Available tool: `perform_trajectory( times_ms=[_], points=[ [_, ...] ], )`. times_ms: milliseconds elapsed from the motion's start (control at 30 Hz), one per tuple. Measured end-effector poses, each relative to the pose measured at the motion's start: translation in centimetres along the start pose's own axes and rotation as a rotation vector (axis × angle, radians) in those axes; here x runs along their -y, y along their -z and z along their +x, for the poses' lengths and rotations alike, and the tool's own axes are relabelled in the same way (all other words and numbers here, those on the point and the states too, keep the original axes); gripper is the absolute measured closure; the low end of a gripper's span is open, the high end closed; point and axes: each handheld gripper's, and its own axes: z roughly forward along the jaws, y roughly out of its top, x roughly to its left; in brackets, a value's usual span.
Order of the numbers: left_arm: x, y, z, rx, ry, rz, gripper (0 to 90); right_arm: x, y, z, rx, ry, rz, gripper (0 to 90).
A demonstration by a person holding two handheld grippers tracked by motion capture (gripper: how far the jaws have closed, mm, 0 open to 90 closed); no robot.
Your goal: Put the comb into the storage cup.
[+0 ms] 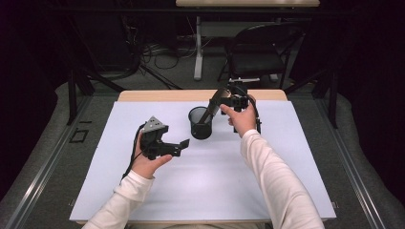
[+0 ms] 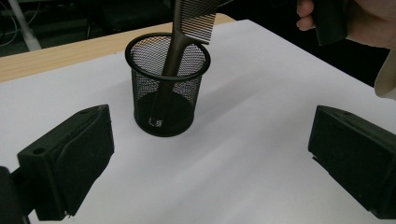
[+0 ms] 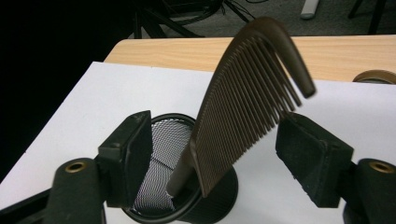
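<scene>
A black mesh cup (image 1: 200, 123) stands upright on the white mat (image 1: 215, 186), toward the back centre. A brown comb (image 1: 213, 106) stands in it, handle down, and leans to the right with its toothed end above the rim. My right gripper (image 1: 225, 98) is at the comb's upper end. In the right gripper view its jaws stand apart on either side of the comb (image 3: 247, 102), open (image 3: 219, 154), with the cup (image 3: 163, 140) below. My left gripper (image 1: 180, 145) hovers to the left of the cup, open (image 2: 210, 154) and with nothing in it, facing the cup (image 2: 163, 93) and the comb (image 2: 180, 42).
The mat covers most of a wooden table (image 1: 143, 95), whose bare edge runs along the back. A brown round rim (image 3: 376, 76) shows at the right gripper view's far right. A black chair (image 1: 260, 52) and a white desk leg (image 1: 198, 47) stand beyond the table.
</scene>
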Motion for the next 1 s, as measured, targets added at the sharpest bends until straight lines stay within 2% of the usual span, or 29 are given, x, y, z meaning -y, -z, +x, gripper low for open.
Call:
perform_trajectory(
  times_ms=[133, 233, 300, 633, 1000],
  points=[
    [0.0, -0.1, 0.1, -0.002, 0.001, 0.005, 0.7, 0.2, 0.5, -0.2, 0.012, 0.011, 0.001, 25.9],
    [0.0, -0.1, 0.1, 0.001, 0.006, 0.005, 0.7, 0.4, 0.9, -0.3, 0.029, 0.05, -0.01, 24.7],
    [0.0, -0.1, 0.2, 0.001, 0.005, 0.005, 0.7, 0.4, 1.3, -0.4, 0.03, 0.059, -0.018, 24.5],
    [0.0, 0.1, 0.5, -0.002, 0.018, 0.001, 0.6, 0.8, 3.4, -0.5, 0.001, 0.078, -0.042, 24.5],
    [-0.2, 0.5, 1.0, -0.016, 0.026, -0.007, 0.6, 1.7, 5.5, -0.2, -0.018, 0.128, -0.057, 24.6]
  ],
)
